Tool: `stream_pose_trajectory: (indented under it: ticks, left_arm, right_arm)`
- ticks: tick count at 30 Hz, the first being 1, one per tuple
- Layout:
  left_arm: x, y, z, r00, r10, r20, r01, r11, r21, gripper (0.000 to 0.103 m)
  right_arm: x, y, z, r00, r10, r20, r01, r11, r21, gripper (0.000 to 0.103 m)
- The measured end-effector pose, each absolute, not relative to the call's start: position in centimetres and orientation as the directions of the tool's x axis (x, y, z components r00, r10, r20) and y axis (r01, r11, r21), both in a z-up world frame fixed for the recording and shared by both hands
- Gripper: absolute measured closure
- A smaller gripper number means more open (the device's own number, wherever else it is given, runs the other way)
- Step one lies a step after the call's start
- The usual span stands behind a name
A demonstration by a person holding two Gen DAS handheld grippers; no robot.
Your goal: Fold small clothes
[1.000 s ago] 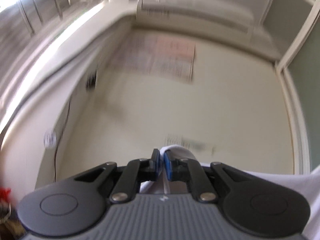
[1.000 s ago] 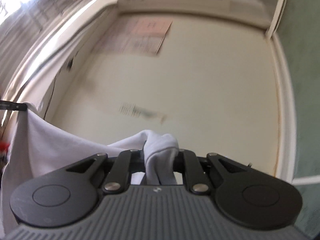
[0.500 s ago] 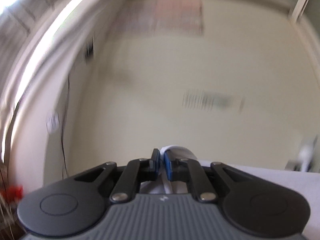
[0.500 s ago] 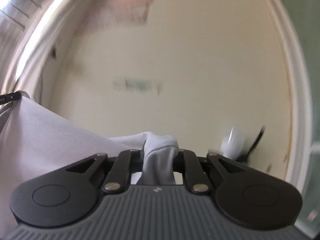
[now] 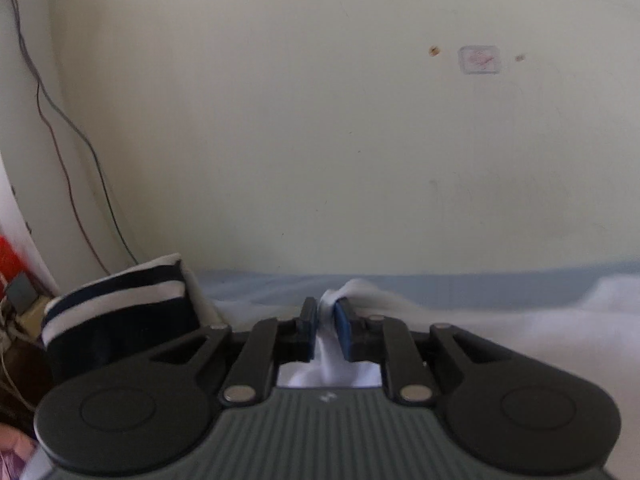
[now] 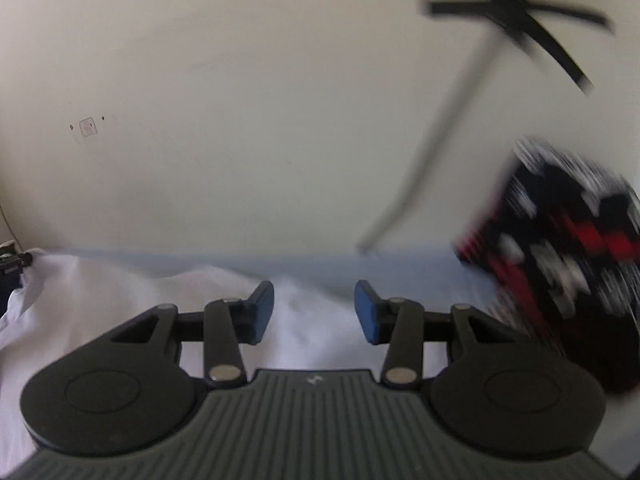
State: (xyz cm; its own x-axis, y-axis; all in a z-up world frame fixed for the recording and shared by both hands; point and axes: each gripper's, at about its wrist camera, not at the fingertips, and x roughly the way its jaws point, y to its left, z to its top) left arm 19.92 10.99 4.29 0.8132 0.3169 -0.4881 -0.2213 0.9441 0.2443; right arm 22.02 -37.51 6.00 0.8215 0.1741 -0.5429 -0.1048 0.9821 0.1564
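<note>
Laid flat: white garment (image 6: 120, 304) ahead of just-opening, empty right hand-held gripper (image 6: 314, 310); left hand-held gripper (image 5: 327, 320), just loosening, pinches its edge; folding not begun.

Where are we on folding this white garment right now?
Looks done: the white garment lies down on the light blue surface. In hand: the right tool has just been opening and is clear of the cloth; the left tool has been easing open with a bunch of cloth between its pads. Left: folding, not yet visible.
</note>
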Motion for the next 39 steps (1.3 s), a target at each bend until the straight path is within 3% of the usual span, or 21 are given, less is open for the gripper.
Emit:
stream_pose_trajectory:
  ticks: [6, 9, 11, 12, 13, 15, 18, 22, 24, 26, 29, 35, 39]
  left_arm:
    - [9.4, 13.2, 7.0, 0.876, 0.212, -0.434, -0.114, 0.964, 0.240, 0.084]
    - [4.2, 13.2, 7.0, 0.887, 0.127, -0.443, -0.046, 0.981, 0.189, 0.084]
    - [2.3, 13.0, 6.9, 0.886, 0.078, -0.457, -0.008, 0.988, 0.154, 0.083]
    - [1.0, 12.7, 6.4, 0.883, 0.053, -0.467, 0.013, 0.990, 0.138, 0.081]
    - [0.5, 12.2, 6.0, 0.877, 0.035, -0.480, 0.031, 0.991, 0.128, 0.081]
    - [-0.9, 11.2, 4.8, 0.860, 0.002, -0.510, 0.068, 0.991, 0.118, 0.080]
    - [-0.5, 9.4, 3.1, 0.831, -0.043, -0.554, 0.123, 0.987, 0.107, 0.079]
    - [-0.7, 8.2, 0.6, 0.789, -0.096, -0.607, 0.182, 0.980, 0.082, 0.073]
    - [-0.3, 7.7, -0.4, 0.779, -0.096, -0.619, 0.195, 0.976, 0.095, 0.067]
    - [0.0, 7.5, -0.8, 0.782, -0.093, -0.616, 0.196, 0.975, 0.103, 0.065]
    - [-0.1, 8.1, -0.7, 0.784, -0.127, -0.608, 0.205, 0.977, 0.061, 0.060]
    - [-0.2, 9.9, -0.7, 0.790, -0.174, -0.588, 0.184, 0.982, -0.042, 0.059]
    - [-0.5, 11.1, -0.5, 0.807, -0.184, -0.561, 0.154, 0.983, -0.100, 0.059]
  right_arm:
    - [10.8, -42.6, 2.6, 0.779, 0.157, -0.607, -0.086, 0.986, 0.144, 0.052]
    - [5.8, -41.8, 0.0, 0.774, 0.160, -0.613, -0.096, 0.986, 0.136, 0.044]
    - [3.9, -40.1, -1.8, 0.774, 0.141, -0.618, -0.106, 0.990, 0.093, 0.044]
    - [3.0, -39.0, -2.4, 0.793, 0.111, -0.598, -0.108, 0.993, 0.041, 0.048]
    - [2.3, -37.6, -2.7, 0.813, 0.085, -0.576, -0.123, 0.992, -0.027, 0.069]
    - [1.8, -35.7, -2.4, 0.818, 0.087, -0.569, -0.166, 0.982, -0.088, 0.099]
    - [2.6, -36.3, -1.2, 0.843, -0.030, -0.536, -0.104, 0.970, -0.219, 0.101]
    - [5.7, -42.0, 1.0, 0.852, -0.439, -0.284, 0.247, 0.817, -0.521, 0.101]
    - [7.7, -46.0, 3.8, 0.810, -0.518, -0.276, 0.362, 0.811, -0.459, 0.101]
    - [9.1, -48.6, 6.9, 0.802, -0.514, -0.305, 0.419, 0.847, -0.326, 0.101]
    - [10.3, -47.6, 10.3, 0.850, -0.458, -0.261, 0.394, 0.880, -0.264, 0.100]
    - [13.4, -37.0, 13.8, 0.950, -0.287, -0.126, 0.212, 0.885, -0.413, 0.100]
    - [15.7, -26.7, 13.1, 0.993, -0.040, -0.110, -0.024, 0.848, -0.530, 0.100]
